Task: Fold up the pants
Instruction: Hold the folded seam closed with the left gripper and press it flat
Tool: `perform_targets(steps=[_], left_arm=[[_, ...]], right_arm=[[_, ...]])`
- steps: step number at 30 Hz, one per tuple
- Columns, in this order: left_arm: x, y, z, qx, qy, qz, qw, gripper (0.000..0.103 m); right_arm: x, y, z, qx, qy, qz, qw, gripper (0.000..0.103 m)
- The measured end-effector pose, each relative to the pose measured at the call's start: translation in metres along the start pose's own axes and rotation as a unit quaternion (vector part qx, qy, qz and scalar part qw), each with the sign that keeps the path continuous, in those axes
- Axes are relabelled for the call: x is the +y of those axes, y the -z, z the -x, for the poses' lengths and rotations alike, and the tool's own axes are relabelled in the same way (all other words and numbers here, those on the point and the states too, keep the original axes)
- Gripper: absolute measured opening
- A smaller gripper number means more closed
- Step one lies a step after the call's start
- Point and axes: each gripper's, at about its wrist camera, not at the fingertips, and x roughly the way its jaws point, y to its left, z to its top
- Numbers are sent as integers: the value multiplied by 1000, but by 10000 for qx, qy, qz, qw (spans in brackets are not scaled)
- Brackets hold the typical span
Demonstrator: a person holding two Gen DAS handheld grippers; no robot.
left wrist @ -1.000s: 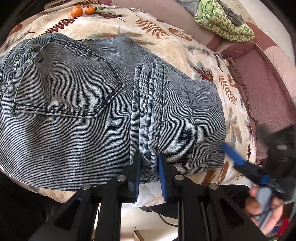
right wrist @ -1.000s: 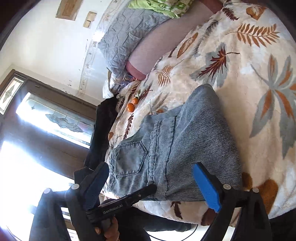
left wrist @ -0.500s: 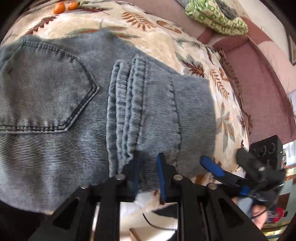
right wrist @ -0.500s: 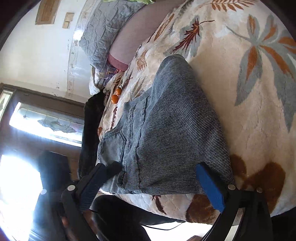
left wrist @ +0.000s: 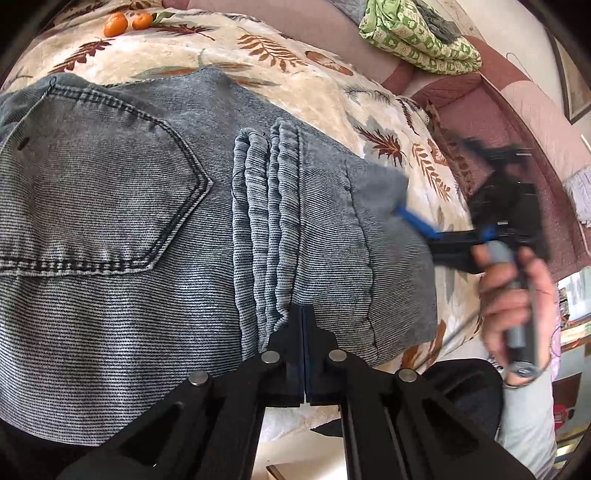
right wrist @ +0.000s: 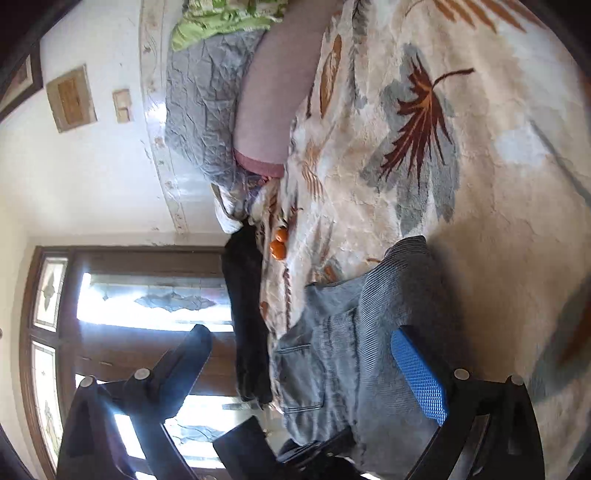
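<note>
A bed (left wrist: 332,88) fills the room's middle, covered by a cream blanket (right wrist: 498,221) printed with brown and grey leaves; grey pillows (right wrist: 199,103) and a green patterned cloth (left wrist: 417,37) lie bunched at its far end by the wall. The pants (left wrist: 129,229), grey-blue denim, lie folded on the blanket at the bed's near edge, a back pocket (left wrist: 96,192) facing up and the stacked hems (left wrist: 266,229) laid across the seat. The left claw (left wrist: 303,332) sits at the near edge of the pants, its jaws pressed together with only a sliver of the hem fold caught at their tips; whether cloth is truly pinched I cannot tell. The right claw (right wrist: 303,373) stands with its jaws wide apart at the pants' far side, one blue pad (right wrist: 419,376) over the denim, nothing gripped; a hand (left wrist: 517,302) clasps its grey handle. Two small oranges (left wrist: 127,24) rest on the blanket, well apart from the pants.
</note>
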Motion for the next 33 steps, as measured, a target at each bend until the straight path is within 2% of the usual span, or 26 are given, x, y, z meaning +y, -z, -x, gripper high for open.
perform_targets(steps=[2,4,7,9,10,11,12,14,16,18,23,24,26,28,31,33], left_arm=[[0,0,0,2,7,-14,10000,2],[-1,1,0,-26,-23,-74,10000,2],[-3,3,1,-84,-90,-153,9998,2],[-4,4,2,-111,-136,-210,9996,2],[-5,3,1,-116,-149,-228,9996,2],[-6,3,0,-119,-153,-234,9995,2],[-6,1,-2,-111,-151,-230,9996,2],[-6,0,-3,-112,-122,-222,9996,2],[-5,0,-3,-127,-116,-213,9996,2],[-5,1,-3,-150,-134,-215,9996,2],[-6,3,-1,-189,-167,-228,9994,2],[-6,3,-1,-191,-191,-238,9993,2],[-9,4,-1,-208,-267,-304,9990,2],[-11,3,-2,-215,-291,-356,9987,2],[-8,1,-2,-191,-206,-302,9991,2],[-7,1,-3,-191,-172,-228,9994,2]], right_arm=[[3,-3,-3,-68,82,-55,9999,97],[24,-3,0,3,186,255,9995,97],[42,-8,6,-214,95,496,9985,97],[34,-19,2,-353,320,346,9983,97],[23,-26,-5,-291,543,154,9980,97],[9,-32,-12,-137,584,-77,9982,97],[5,-35,-11,-193,514,-136,9984,97],[17,-33,-5,-214,538,-34,9983,97],[34,-23,4,-206,628,384,9971,97],[42,-5,13,-56,488,498,9975,97],[29,50,26,189,451,633,9968,97],[21,55,23,262,610,644,9957,97],[11,59,25,173,470,606,9969,97],[19,59,31,138,421,540,9976,97],[43,71,40,125,177,1004,9947,97],[44,80,38,183,116,1127,9934,98]])
